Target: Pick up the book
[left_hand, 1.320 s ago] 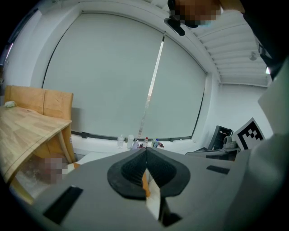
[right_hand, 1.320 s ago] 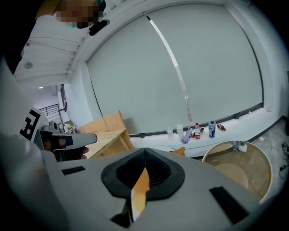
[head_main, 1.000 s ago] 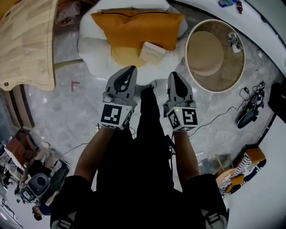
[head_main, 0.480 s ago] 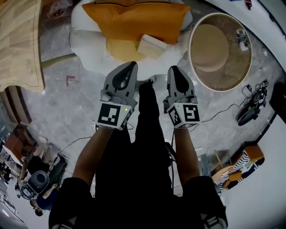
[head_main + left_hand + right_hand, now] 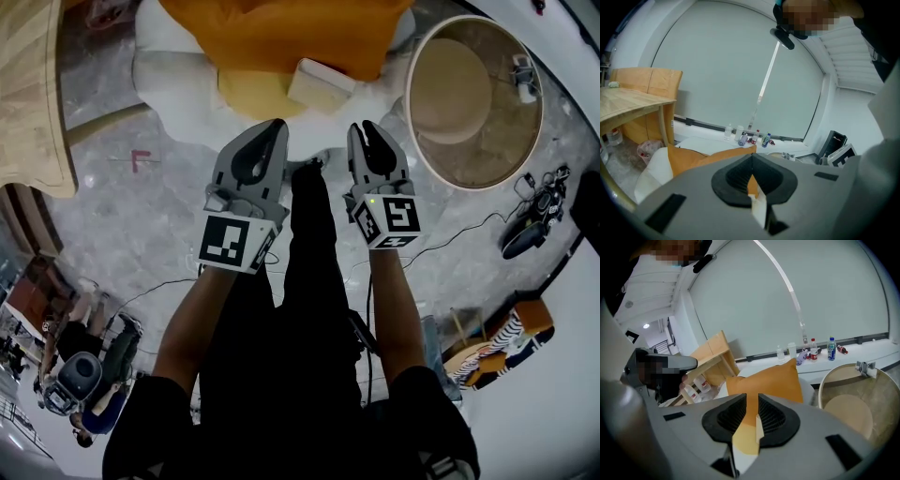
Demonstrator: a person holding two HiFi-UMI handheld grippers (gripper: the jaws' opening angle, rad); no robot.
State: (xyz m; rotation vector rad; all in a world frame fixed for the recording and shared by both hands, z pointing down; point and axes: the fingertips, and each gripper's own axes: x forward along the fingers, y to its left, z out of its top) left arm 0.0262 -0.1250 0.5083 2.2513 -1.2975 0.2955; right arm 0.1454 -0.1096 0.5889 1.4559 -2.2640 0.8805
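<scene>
A cream book lies on a yellow seat cushion of a white armchair, in front of an orange pillow. Both grippers hover side by side just short of the seat's front edge. My left gripper is shut, fingertips meeting, with nothing held. The jaws of my right gripper have just been opening and stand a narrow slit apart, with nothing between them. In the right gripper view the orange pillow and the book's pale edge show through the slit of the gripper.
A round tan side table stands right of the armchair. A wooden table is at the left. The person's black-clad legs fill the middle. Cables and a dark device lie on the marble floor at right. Bottles line the window sill.
Both grippers have come down and closer to the armchair's seat. The right jaws have parted slightly; the left stay together.
</scene>
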